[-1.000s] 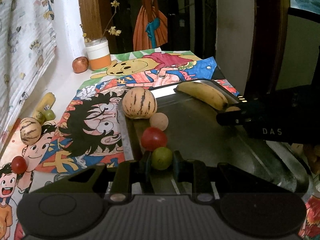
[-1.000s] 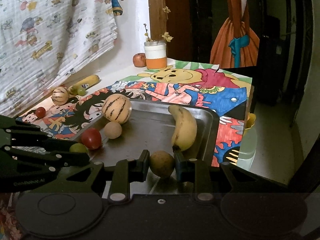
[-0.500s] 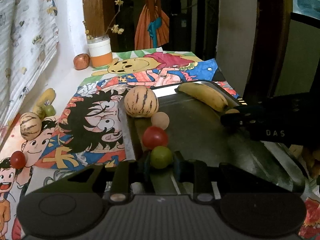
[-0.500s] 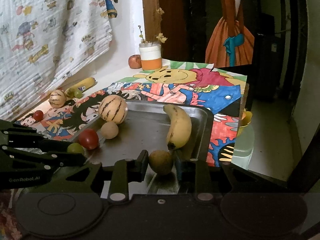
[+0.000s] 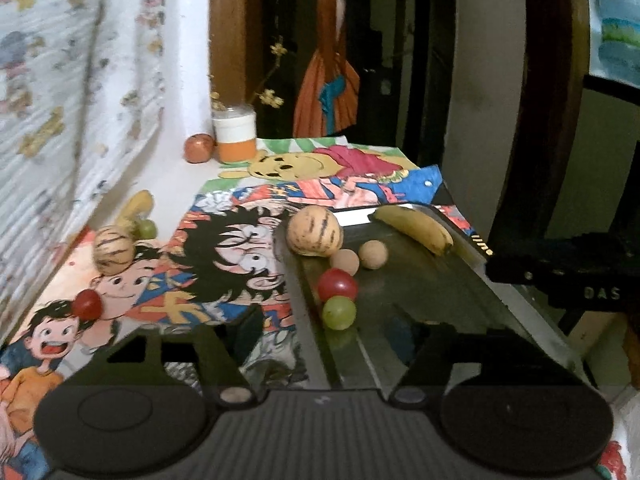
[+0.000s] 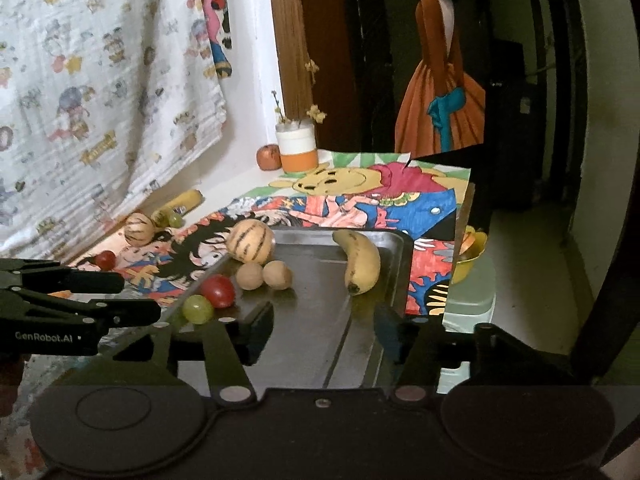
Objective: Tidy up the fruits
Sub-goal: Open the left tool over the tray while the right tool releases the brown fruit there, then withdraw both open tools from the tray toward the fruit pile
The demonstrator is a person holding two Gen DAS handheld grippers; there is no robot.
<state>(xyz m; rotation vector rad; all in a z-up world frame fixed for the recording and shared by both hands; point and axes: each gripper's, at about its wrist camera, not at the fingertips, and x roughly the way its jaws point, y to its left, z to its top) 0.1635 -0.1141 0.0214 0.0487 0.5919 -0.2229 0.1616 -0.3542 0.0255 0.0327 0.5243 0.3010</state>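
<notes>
risk 1: green grape (image 5: pixel 339 312) lies loose at the tray (image 5: pixel 516 304) left wall, touching the red tomato (image 5: pixel 337 284); a nudge from the left gripper (image 5: pixel 326 344) as it backs off could roll it along the tray.
risk 2: two tan round fruits (image 6: pixel 263 275) sit side by side, free on flat metal; likely to roll if the tray gets bumped.
risk 3: both grippers are close over the near tray end; they could clip each other or the rim.
risk 4: more fruit is still out on the desk (image 6: pixel 248 178): striped melon (image 6: pixel 139 229), small tomato (image 6: pixel 105 259), banana (image 6: pixel 178 205) and apple (image 6: pixel 269 157) by the jar (image 6: pixel 297 148); a far reach could knock the jar.
left fingers: released, jaws have just been opening, nothing between them; grape sits just ahead of the gap.
right fingers: right gripper (image 6: pixel 324 328) released, jaws have just been opening, gap is bare tray.
left pose: tilted down over the tray's left wall, facing the far wall.
right pose: tilted down over the tray's near end; left gripper in view at its left.
tray fruit: melon (image 5: pixel 315 231), tomato, grape, two tan fruits, banana (image 5: pixel 414 229).
</notes>
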